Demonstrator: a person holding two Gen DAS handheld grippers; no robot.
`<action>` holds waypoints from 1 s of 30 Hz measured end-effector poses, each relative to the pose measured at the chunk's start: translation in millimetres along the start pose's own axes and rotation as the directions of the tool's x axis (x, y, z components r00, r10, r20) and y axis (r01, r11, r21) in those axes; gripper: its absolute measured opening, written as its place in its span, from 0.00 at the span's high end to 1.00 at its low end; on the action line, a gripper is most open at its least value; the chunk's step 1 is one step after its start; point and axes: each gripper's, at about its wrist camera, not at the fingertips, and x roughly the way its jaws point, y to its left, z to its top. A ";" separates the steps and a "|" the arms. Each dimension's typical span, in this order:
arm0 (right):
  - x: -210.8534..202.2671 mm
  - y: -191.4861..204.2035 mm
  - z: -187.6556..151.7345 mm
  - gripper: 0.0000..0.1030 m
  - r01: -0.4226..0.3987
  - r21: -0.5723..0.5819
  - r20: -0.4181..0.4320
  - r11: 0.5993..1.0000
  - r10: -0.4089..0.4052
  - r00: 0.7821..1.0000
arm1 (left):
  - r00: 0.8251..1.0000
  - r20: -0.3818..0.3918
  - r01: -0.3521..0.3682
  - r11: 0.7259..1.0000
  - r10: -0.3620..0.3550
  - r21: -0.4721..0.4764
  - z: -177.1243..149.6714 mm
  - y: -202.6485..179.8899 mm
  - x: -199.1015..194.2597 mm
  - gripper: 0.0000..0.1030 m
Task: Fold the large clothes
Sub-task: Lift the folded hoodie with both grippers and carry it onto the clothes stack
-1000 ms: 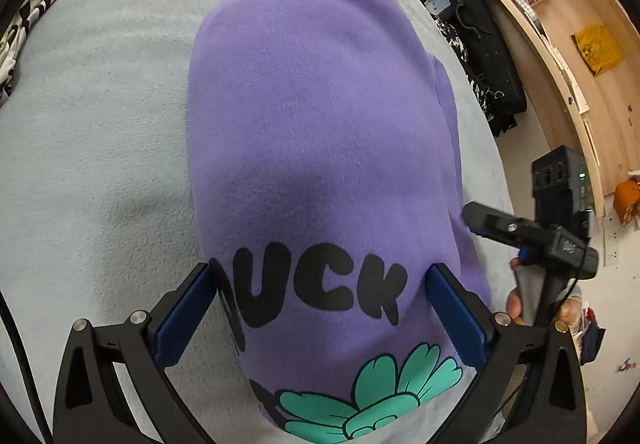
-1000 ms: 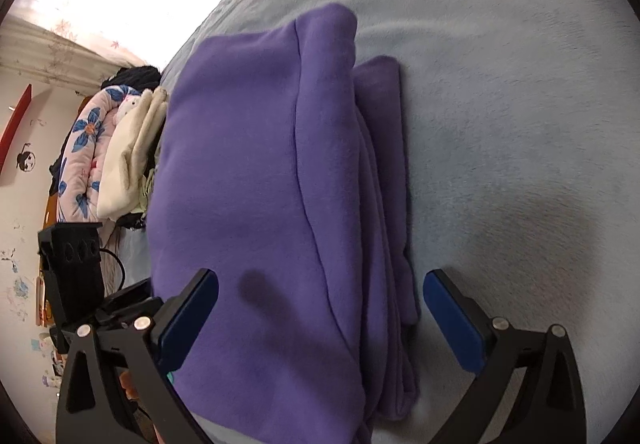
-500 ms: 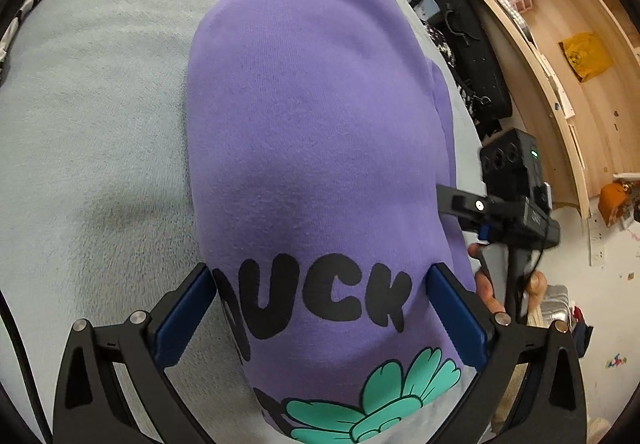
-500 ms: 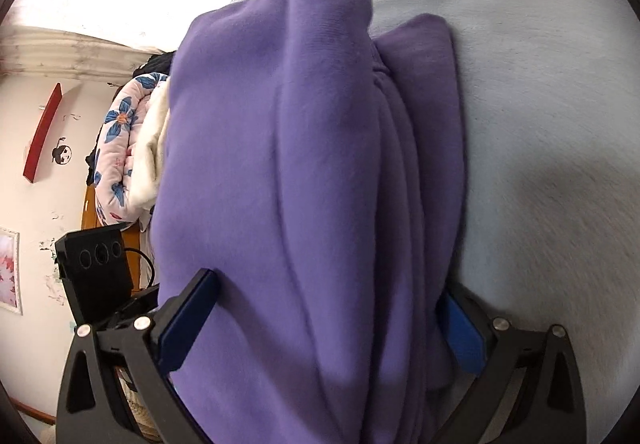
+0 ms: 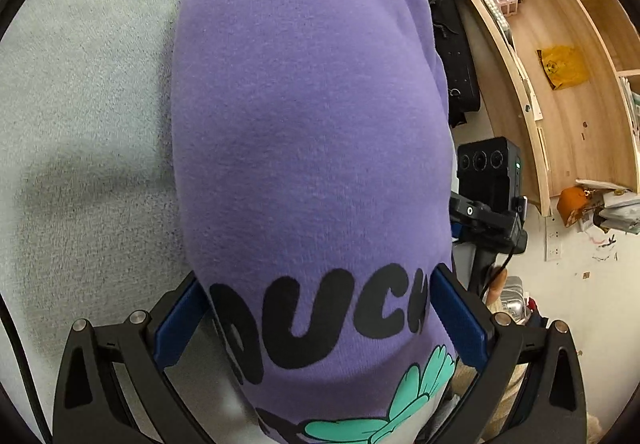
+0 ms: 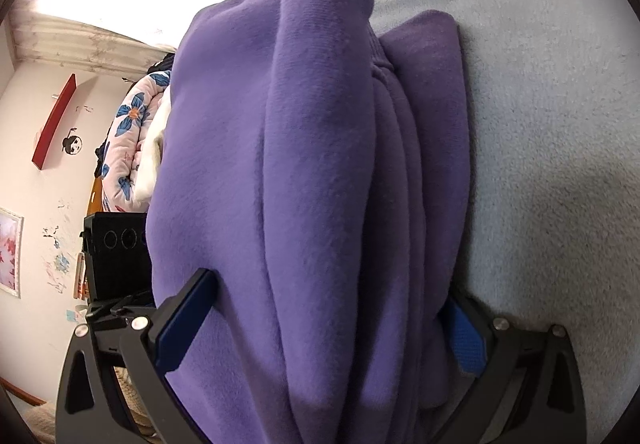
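Sweatshirt (image 5: 304,147), purple, folded thick on grey blanket (image 5: 80,131); left gripper (image 5: 320,312) and right gripper (image 6: 332,328) each clamp the bundle.

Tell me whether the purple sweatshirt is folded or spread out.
Folded. The purple sweatshirt is a thick bundle with several stacked layers along its edge, lying on the grey blanket.
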 end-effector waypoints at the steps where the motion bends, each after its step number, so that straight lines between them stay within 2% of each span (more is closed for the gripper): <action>1: 0.8 2.4 -0.9 0.01 0.008 -0.006 0.010 1.000 -0.008 1.000 | 1.000 0.004 -0.010 1.000 0.010 0.001 1.8 -2.2 2.2 0.00; 3: -1.3 2.8 -2.4 0.04 0.009 -0.001 0.023 1.000 -0.009 1.000 | 0.999 0.016 -0.037 0.999 0.037 -0.005 1.5 -8.5 5.5 0.00; 8: -7.7 5.2 -7.3 0.25 -0.005 0.033 0.058 0.999 0.003 0.998 | 0.991 0.053 -0.125 0.992 0.125 -0.004 2.3 -32.7 9.2 0.00; 14: -10.3 27.5 -15.4 0.39 0.034 0.042 0.109 0.999 -0.038 0.993 | 0.975 0.104 -0.204 0.978 0.198 0.052 5.0 -67.5 13.8 0.01; 19: -14.0 45.1 -34.5 0.44 0.044 0.054 0.124 0.998 -0.050 0.991 | 0.955 0.167 -0.267 0.956 0.246 0.120 -4.2 -91.1 -3.2 0.01; 23: -18.9 65.1 -57.9 0.44 0.042 0.053 0.155 0.998 -0.050 0.987 | 0.955 0.173 -0.262 0.958 0.240 0.114 -16.6 -101.8 -22.1 0.01; 30: -17.2 111.7 -96.7 0.45 0.039 0.012 0.169 0.999 -0.040 0.985 | 0.946 0.212 -0.270 0.957 0.244 0.105 -57.8 -113.6 -62.4 0.01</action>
